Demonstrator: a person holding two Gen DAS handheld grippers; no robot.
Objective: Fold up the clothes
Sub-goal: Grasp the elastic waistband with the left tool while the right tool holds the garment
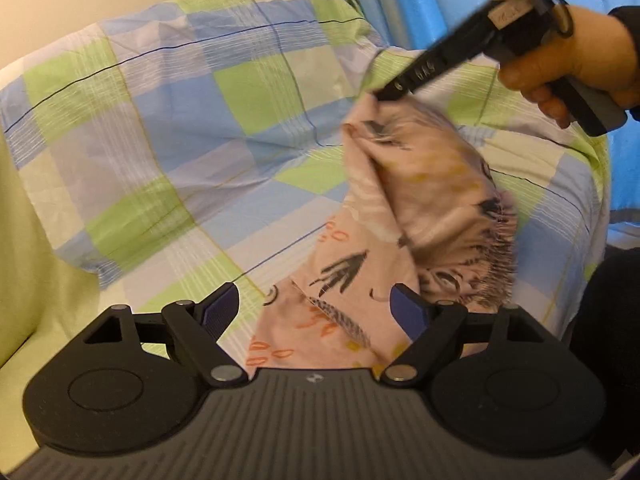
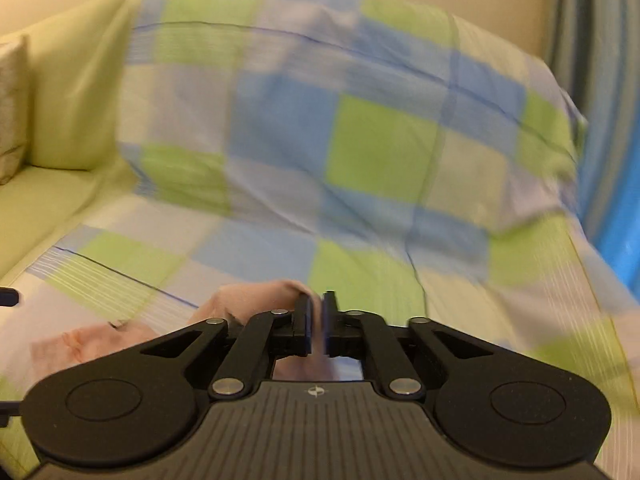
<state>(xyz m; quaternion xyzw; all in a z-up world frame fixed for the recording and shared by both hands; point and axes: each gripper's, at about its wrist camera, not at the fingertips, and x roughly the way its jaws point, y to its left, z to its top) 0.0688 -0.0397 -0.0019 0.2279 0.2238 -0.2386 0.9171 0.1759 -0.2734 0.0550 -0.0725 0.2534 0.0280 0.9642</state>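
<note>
Hanging from the right gripper (image 1: 384, 94), a pink printed garment (image 1: 404, 216) is pinched between its closed jaws, at about 1 o'clock in the left wrist view. Its lower part is draped between the spread fingers of the left gripper (image 1: 316, 308), which grasps nothing. A checked blue, green and white sheet (image 1: 192, 128) is spread over a pale green sofa (image 2: 68, 92). Blue striped curtains (image 2: 600, 128) are seen at 3 o'clock in the right wrist view. The garment fabric is soft and creased.

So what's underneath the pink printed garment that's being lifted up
Under the pink garment lies the blue, green and white checked sheet, spread over the sofa. The right gripper holds the garment's top up; its lower part still covers the sheet there, so anything beneath it is hidden.
</note>
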